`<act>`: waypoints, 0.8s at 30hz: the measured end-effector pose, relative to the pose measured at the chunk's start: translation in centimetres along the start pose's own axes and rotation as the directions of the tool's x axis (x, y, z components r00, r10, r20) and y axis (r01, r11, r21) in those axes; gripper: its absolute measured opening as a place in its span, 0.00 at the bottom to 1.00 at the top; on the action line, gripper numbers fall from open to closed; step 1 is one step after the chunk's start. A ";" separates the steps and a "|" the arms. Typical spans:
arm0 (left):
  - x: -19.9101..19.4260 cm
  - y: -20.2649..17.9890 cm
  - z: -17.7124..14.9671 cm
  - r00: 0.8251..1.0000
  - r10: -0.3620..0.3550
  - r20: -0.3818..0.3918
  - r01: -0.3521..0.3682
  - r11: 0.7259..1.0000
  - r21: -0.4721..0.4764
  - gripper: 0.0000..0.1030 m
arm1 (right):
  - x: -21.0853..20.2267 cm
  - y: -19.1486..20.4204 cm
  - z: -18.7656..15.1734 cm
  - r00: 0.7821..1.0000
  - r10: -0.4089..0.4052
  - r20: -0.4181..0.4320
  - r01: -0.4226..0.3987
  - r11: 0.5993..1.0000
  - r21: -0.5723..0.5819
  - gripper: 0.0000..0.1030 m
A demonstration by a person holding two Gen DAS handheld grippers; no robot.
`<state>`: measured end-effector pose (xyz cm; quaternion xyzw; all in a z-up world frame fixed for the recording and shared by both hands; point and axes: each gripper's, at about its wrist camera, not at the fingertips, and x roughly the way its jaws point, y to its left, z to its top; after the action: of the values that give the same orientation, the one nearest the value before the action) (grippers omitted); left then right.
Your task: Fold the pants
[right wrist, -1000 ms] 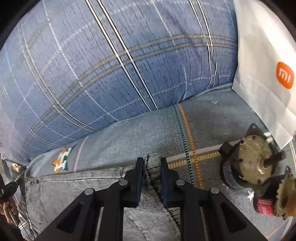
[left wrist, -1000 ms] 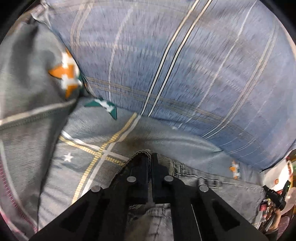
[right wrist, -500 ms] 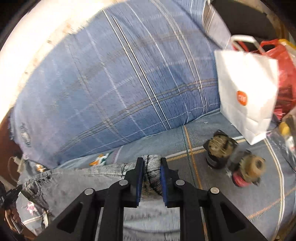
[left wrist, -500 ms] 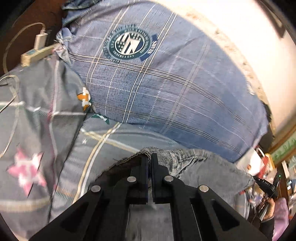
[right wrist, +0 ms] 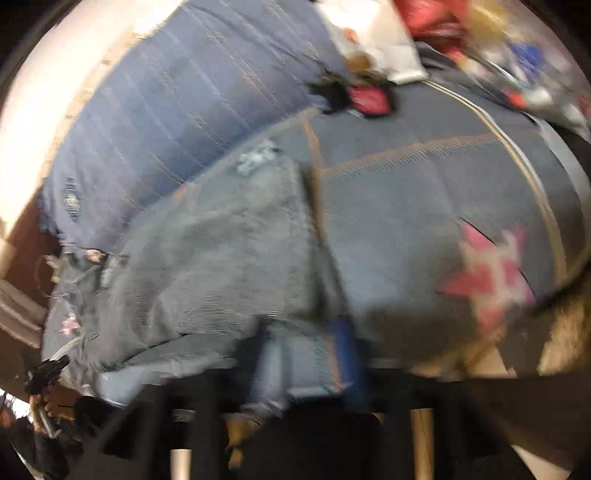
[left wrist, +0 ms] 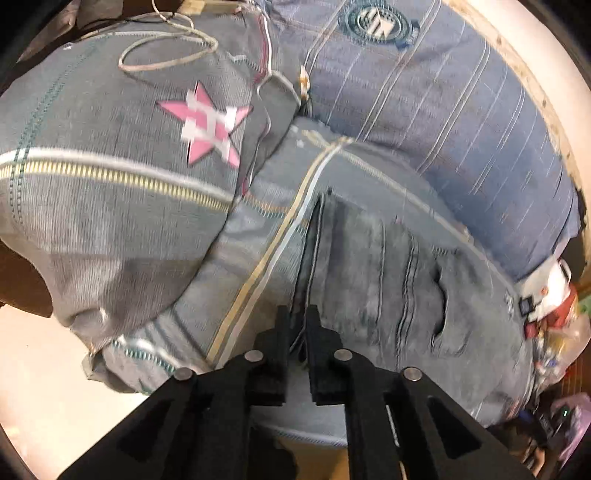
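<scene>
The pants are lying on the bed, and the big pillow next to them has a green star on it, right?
Not quite. The star is pink, not green; the left wrist view shows it clearly. The rest is right: the pants lie on the bed, with the pillow beside them.

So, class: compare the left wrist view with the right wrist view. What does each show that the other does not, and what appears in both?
Only the left wrist view: a looped white cable on the grey pillow, a round crest on the blue plaid bedding, and the left tongs, opening, with the pants' edge between them.

Only the right wrist view: the right tongs, blurred and opening, and red clutter at the bed's far end.

Both: the grey pants folded on the bed, and the plaid bedding.
</scene>
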<state>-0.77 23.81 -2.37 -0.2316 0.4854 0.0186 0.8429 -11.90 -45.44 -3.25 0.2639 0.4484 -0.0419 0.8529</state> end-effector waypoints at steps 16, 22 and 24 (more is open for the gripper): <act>7.4 -8.8 -4.6 0.997 0.077 0.022 -0.080 0.982 0.170 0.50 | 5.4 1.0 2.3 0.991 0.007 -0.130 0.020 0.979 0.204 0.25; 7.9 -8.0 -4.4 0.999 0.052 0.008 -0.052 0.976 0.213 0.55 | 4.4 2.4 2.4 0.972 -0.210 -0.107 0.212 0.977 0.007 0.20; 8.1 -8.0 -4.1 0.999 0.052 0.001 -0.051 0.974 0.220 0.56 | 5.2 1.7 2.2 0.969 -0.198 -0.145 0.201 0.980 0.005 0.23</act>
<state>2.22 13.46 -7.81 -0.1243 0.4924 -0.0137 0.8613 -6.66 -44.17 -5.60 0.2283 0.5325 -0.1126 0.8072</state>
